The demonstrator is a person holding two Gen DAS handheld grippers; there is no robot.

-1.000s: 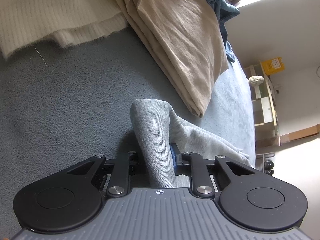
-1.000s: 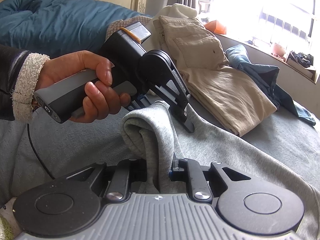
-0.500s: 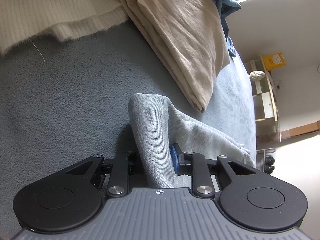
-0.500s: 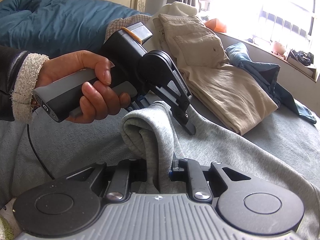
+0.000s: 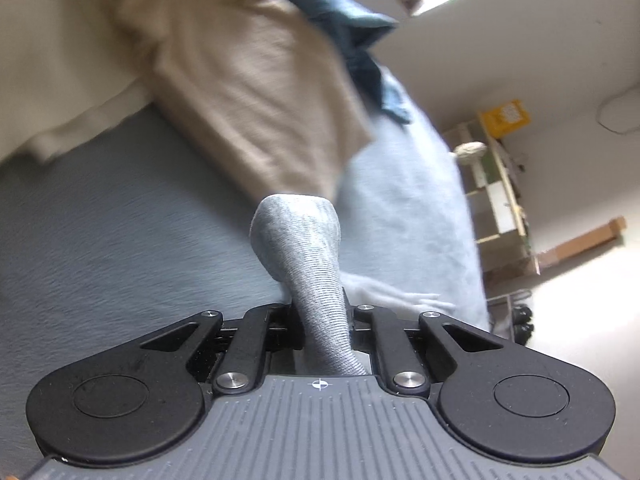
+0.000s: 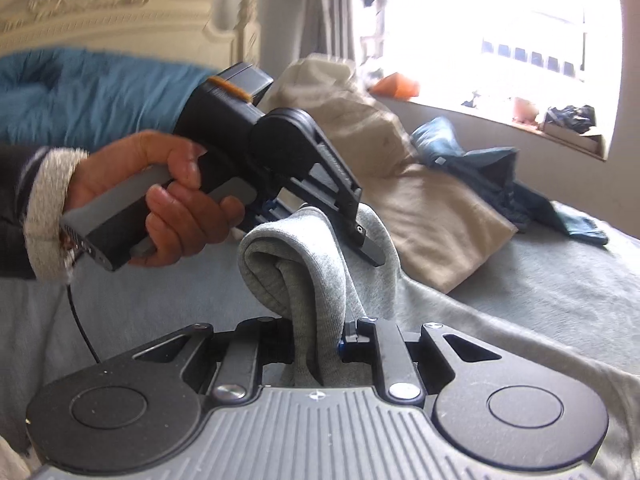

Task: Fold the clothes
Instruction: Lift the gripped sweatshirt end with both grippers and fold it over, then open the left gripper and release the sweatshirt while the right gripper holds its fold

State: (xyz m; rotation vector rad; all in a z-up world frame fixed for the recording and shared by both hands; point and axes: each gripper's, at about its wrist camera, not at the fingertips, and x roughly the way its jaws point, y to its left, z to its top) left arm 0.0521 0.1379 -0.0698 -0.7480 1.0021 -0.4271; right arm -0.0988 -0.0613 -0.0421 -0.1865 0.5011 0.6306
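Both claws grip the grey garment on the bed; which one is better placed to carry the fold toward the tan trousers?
Probably left. The left claw is shut on the grey garment on the side next to the tan trousers; the right claw grips it further away.

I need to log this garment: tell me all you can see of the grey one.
The grey garment is soft, finely ribbed knit, like sweatshirt fabric. It lies spread on the pale blue blanket, one bunched, rolled edge raised off it. Both grippers pinch that edge: the right gripper near the camera, the left gripper just beyond. Beside it lie tan trousers.
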